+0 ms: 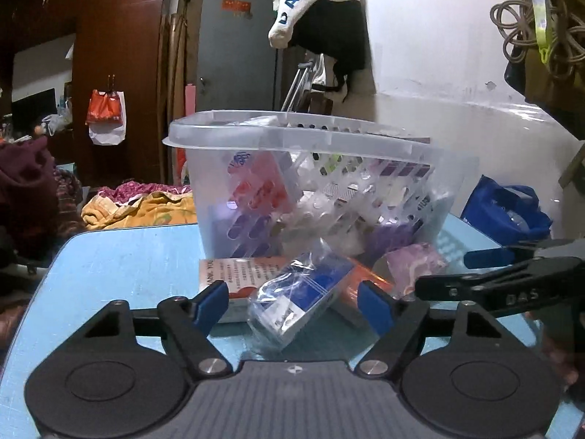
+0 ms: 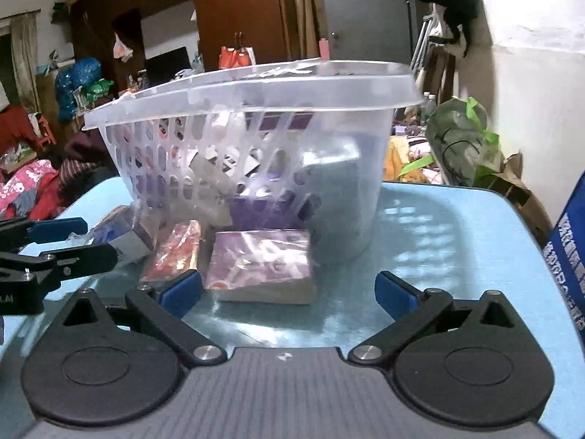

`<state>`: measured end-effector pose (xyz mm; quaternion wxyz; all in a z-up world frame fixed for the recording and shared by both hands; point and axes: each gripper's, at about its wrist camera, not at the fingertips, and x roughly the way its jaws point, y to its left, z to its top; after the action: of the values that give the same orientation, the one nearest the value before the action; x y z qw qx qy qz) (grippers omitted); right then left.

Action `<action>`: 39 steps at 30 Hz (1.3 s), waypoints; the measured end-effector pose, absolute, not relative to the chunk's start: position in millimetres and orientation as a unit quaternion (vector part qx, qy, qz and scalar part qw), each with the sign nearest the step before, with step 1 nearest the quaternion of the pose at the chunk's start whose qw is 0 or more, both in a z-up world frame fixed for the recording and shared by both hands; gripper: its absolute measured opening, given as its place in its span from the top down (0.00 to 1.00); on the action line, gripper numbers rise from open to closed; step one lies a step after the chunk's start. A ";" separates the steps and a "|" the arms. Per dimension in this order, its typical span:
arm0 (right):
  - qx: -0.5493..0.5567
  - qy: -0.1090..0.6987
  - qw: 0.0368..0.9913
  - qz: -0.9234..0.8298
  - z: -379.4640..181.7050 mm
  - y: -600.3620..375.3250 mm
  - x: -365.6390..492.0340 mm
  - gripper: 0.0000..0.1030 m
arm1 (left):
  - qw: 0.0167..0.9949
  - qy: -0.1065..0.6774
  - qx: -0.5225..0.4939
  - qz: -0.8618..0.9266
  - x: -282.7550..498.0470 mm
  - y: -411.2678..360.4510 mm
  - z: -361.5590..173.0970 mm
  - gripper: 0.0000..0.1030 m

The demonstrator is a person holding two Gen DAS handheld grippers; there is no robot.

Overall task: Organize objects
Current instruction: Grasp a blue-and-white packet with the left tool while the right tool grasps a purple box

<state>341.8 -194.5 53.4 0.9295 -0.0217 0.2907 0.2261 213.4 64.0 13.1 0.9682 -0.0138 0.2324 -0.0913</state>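
Note:
A clear plastic basket (image 1: 219, 135) with several packets inside stands on the blue table (image 1: 120, 256); it also shows in the right wrist view (image 2: 347, 84). In front of it lie a bagged blue-and-white box (image 1: 303, 296), a white card box (image 1: 237, 274), an orange packet (image 2: 175, 252) and a purple wrapped packet (image 2: 263, 263). My left gripper (image 1: 294, 305) is open, its fingers either side of the bagged blue box. My right gripper (image 2: 289, 291) is open just before the purple packet; it also shows in the left wrist view (image 1: 486, 270).
A blue bag (image 1: 508, 208) stands at the table's right side, also seen in the right wrist view (image 2: 570, 256). Clothes (image 1: 146, 205) are piled behind the table. A green plastic bag (image 2: 460, 146) sits beyond the far edge.

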 end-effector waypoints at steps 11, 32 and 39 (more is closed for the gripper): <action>-0.027 0.297 0.922 0.246 52.9 -203.5 336.8 0.31 | 0.966 0.233 -0.025 -0.104 202.3 61.7 11.0 0.45; 0.024 0.254 0.930 0.266 58.3 -223.5 316.3 0.31 | 0.950 0.294 0.068 -0.083 182.7 46.8 -3.8 0.35; 0.006 0.238 0.937 0.255 59.2 -217.5 310.4 0.31 | 0.965 0.236 0.008 -0.115 161.3 70.1 1.3 0.61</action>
<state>310.4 -217.5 59.2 0.9371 0.0056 0.2379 0.2554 161.3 70.1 1.3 0.9648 0.0081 0.2361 -0.1153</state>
